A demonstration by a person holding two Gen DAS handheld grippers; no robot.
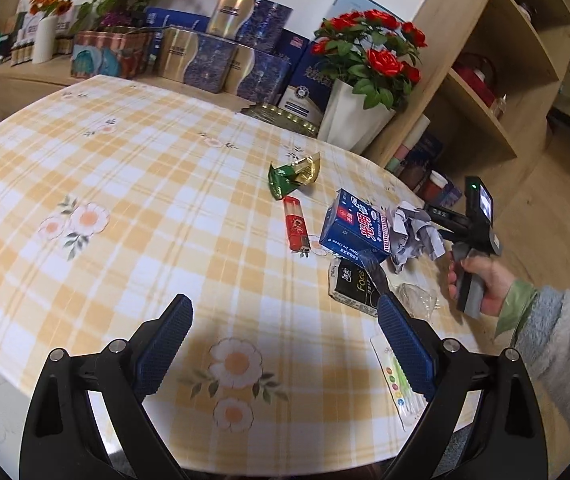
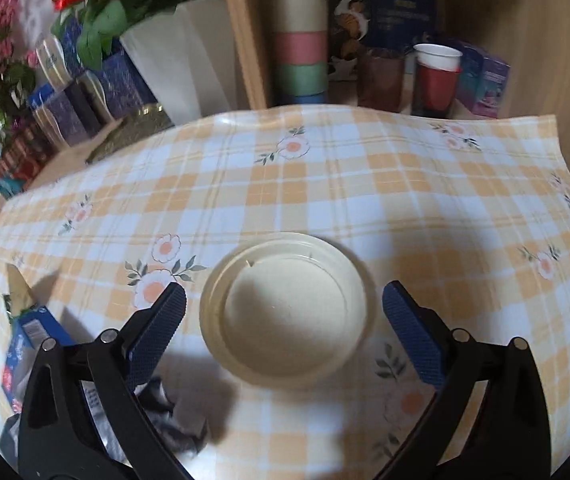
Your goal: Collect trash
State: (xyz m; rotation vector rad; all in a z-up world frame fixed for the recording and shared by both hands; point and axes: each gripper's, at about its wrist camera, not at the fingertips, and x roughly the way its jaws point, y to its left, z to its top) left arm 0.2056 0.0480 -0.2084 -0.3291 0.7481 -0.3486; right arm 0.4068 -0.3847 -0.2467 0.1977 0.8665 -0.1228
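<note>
Nothing looks collected yet: the wrapper (image 1: 295, 174), lighter (image 1: 296, 224), blue carton (image 1: 356, 227), crumpled paper (image 1: 416, 232) and black packet (image 1: 355, 286) lie right of centre on the counter (image 1: 125, 184), while both the left gripper (image 1: 285, 344) and right gripper (image 2: 285, 324) hang wide open and empty, the right over a cream plate (image 2: 285, 308).
</note>
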